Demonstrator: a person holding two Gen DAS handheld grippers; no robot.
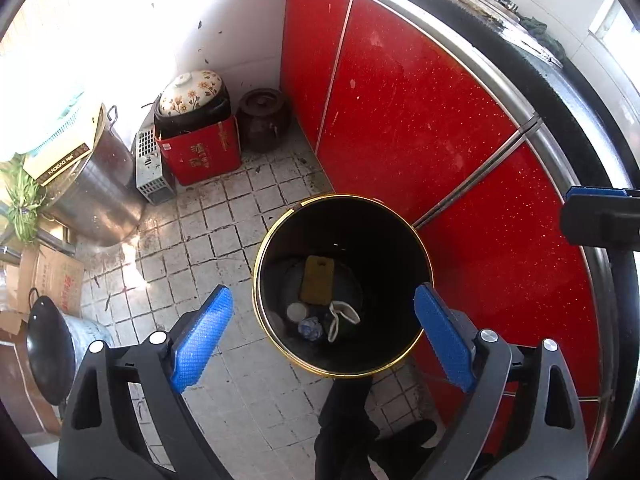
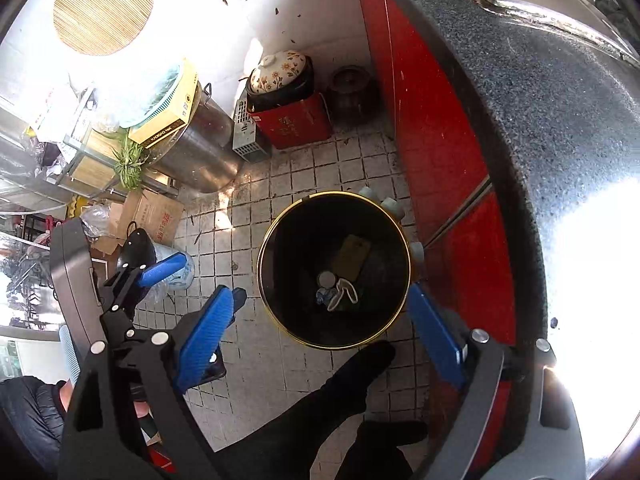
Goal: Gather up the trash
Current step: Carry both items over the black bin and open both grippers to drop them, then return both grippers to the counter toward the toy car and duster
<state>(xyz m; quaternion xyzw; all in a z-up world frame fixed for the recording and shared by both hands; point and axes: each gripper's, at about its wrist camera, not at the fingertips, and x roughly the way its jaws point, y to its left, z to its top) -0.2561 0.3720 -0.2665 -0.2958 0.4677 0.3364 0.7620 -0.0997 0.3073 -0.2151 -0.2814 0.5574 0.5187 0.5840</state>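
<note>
Both my left gripper (image 1: 322,330) and right gripper (image 2: 320,332) hang wide apart and empty above the black bin (image 1: 400,240), where the trash (image 1: 318,284) lies at the bottom.

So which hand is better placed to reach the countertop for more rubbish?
Probably right: the right gripper, open and empty, is beside the countertop; the left gripper, also open, is farther from it.

"KAOKAO" printed on the cream box (image 1: 60,160) edge
</note>
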